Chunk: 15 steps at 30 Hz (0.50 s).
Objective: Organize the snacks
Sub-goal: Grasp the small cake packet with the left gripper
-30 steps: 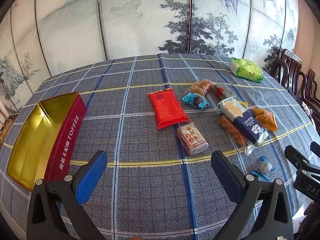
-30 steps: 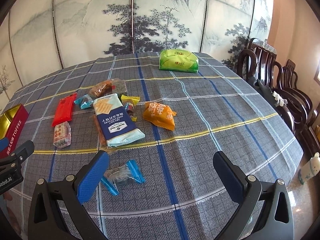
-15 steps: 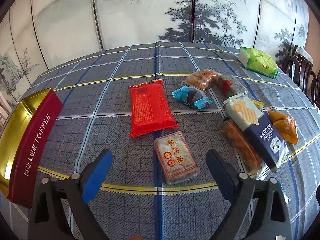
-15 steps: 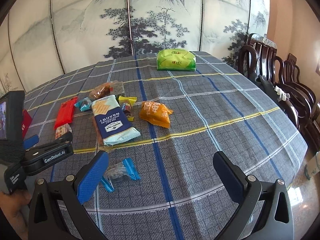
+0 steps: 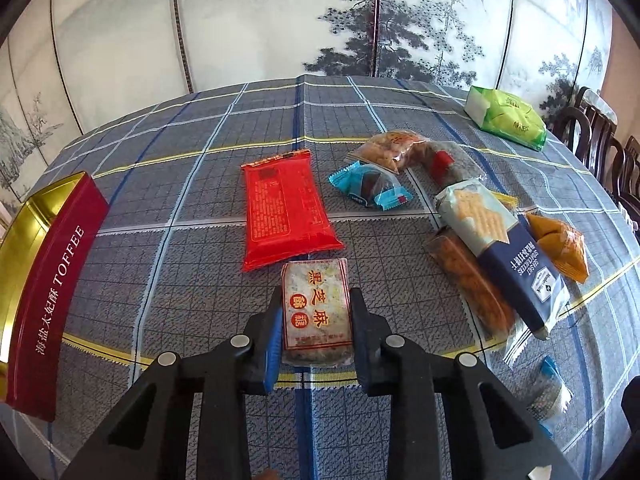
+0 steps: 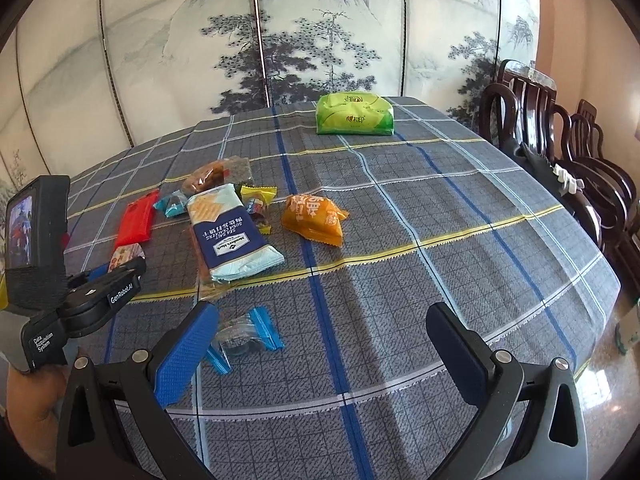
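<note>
My left gripper [image 5: 316,308] is shut on a black sesame cake packet [image 5: 316,312], clear wrap with red and gold Chinese characters, on the plaid tablecloth. The same packet [image 6: 125,255] shows at the left in the right wrist view, under the left gripper body [image 6: 80,300]. A red and gold TOFFEE tin [image 5: 48,280] lies open at the far left. My right gripper [image 6: 320,332] is open and empty above the cloth, a small blue-ended candy [image 6: 244,338] by its left finger.
Other snacks lie spread out: a red packet [image 5: 284,208], a blue candy [image 5: 370,190], a soda cracker pack [image 5: 504,248], an orange bag [image 5: 560,244] and a green pack [image 5: 508,118] at the far side. Dark chairs [image 6: 560,152] stand at the right; a painted screen [image 6: 280,40] stands behind.
My left gripper moved forward to the sesame cake packet and shut on it. The right gripper stayed open and almost still.
</note>
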Each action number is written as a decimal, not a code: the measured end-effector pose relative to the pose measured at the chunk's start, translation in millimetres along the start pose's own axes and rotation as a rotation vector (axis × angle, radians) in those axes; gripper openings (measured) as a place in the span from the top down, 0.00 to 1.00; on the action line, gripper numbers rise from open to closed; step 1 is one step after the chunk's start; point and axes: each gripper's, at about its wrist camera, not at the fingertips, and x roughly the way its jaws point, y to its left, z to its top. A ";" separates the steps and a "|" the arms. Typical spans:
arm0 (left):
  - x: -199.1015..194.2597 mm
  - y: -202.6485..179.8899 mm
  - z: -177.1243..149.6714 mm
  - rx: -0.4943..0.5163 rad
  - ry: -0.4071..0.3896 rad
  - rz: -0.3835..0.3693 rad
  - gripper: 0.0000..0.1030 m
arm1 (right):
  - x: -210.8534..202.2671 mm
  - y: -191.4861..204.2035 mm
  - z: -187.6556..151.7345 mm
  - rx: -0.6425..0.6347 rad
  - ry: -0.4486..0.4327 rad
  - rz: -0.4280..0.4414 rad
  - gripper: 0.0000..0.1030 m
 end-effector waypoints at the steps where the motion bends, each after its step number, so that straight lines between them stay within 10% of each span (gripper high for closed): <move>1: -2.4 1.1 0.8 0.000 -0.005 0.001 0.75 | -0.8 0.6 -0.2 -0.002 0.000 0.001 0.00; 15: -44.5 31.8 18.8 -0.016 -0.083 0.023 0.75 | -10.8 24.2 -0.9 -0.055 -0.002 0.006 0.00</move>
